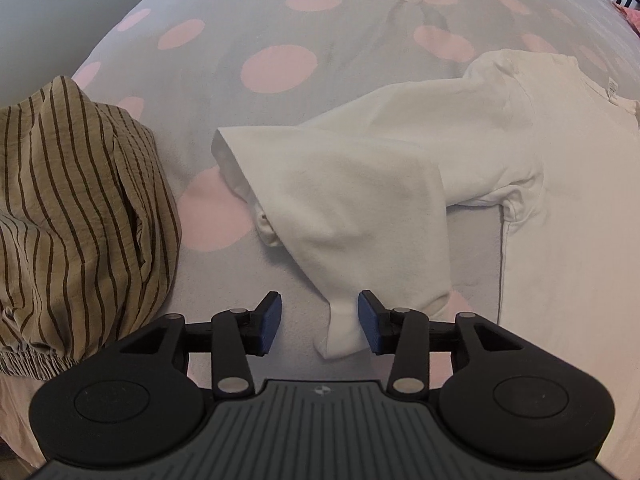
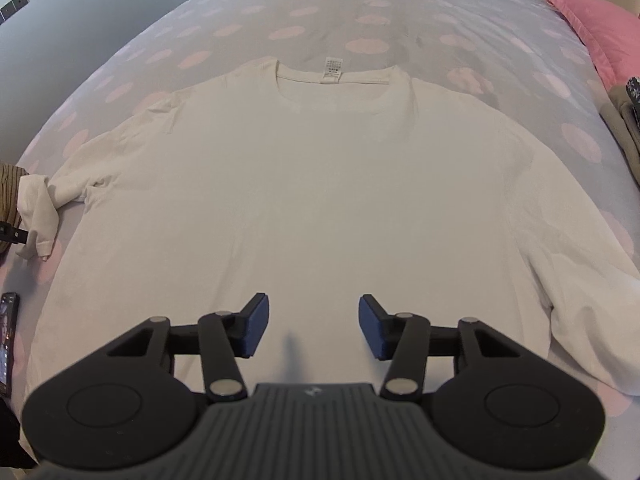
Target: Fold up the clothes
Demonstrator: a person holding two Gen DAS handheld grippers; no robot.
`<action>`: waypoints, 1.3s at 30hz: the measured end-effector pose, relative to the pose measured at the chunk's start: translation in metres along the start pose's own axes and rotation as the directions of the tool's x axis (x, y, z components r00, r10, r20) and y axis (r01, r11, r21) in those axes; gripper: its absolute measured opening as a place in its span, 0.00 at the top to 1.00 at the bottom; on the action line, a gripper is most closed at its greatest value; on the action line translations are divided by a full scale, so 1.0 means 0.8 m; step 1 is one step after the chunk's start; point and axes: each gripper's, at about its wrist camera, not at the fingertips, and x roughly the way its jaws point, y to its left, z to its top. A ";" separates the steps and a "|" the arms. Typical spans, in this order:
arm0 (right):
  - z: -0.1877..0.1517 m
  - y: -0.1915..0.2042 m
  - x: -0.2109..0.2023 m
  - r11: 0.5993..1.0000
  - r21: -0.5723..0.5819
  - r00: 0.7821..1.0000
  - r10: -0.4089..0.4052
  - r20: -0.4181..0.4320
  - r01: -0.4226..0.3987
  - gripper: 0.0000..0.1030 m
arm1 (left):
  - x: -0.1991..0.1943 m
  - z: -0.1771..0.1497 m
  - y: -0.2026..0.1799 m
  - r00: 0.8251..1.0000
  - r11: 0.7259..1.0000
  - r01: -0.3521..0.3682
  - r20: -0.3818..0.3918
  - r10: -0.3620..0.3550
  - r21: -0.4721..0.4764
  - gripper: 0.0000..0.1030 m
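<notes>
White long-sleeved cotton T-shirt (image 2: 304,184) spread flat on a grey bedspread with pink dots (image 2: 360,12).

Right wrist view: shirt fills the centre of the frame, collar and label at the top centre; right claw (image 2: 313,327) open above its lower part, holding nothing. Left wrist view: left claw (image 1: 319,324) open at the lower centre, the crumpled sleeve cuff (image 1: 342,330) between its blue pads, touching the right pad; grip not closed. Tan brown-striped garment (image 1: 76,216) heaped at the left. Pink pillow (image 2: 600,28) upper right; dark phone (image 2: 8,332) at the left edge.
</notes>
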 end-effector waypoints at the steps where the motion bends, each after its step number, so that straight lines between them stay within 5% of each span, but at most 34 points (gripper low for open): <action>1: 0.000 0.000 0.000 1.000 -0.001 1.000 0.000 -0.002 0.000 0.48 | -0.002 0.000 0.001 1.000 1.000 0.008 0.003 -0.008 -0.002 0.61; 4: 0.000 -0.001 0.001 1.000 -0.003 1.000 -0.016 -0.016 0.016 0.48 | -0.008 0.001 0.002 0.999 0.999 0.032 0.011 -0.032 -0.007 0.58; 8: 0.000 -0.008 0.004 0.999 0.019 0.998 -0.035 -0.045 0.036 0.48 | -0.022 0.001 0.005 0.994 0.995 0.103 0.025 -0.103 0.013 0.39; 14: 0.000 -0.017 0.007 0.997 0.067 0.997 -0.045 -0.065 0.049 0.48 | -0.010 -0.006 0.008 0.995 0.995 0.097 -0.013 -0.097 0.014 0.35; 23: 0.003 -0.012 -0.007 0.999 0.050 0.999 0.002 0.032 -0.004 0.44 | 0.020 -0.015 0.003 0.985 0.989 0.149 -0.083 -0.149 -0.010 0.35; 29: 0.004 -0.013 -0.001 0.996 0.084 0.999 0.036 -0.014 -0.035 0.44 | 0.021 -0.015 -0.006 0.985 0.989 0.148 -0.098 -0.144 0.027 0.47; 39: 0.003 -0.011 0.001 0.997 0.072 0.999 0.019 -0.026 -0.017 0.45 | -0.001 -0.010 -0.023 0.988 0.986 0.149 -0.050 -0.145 0.078 0.89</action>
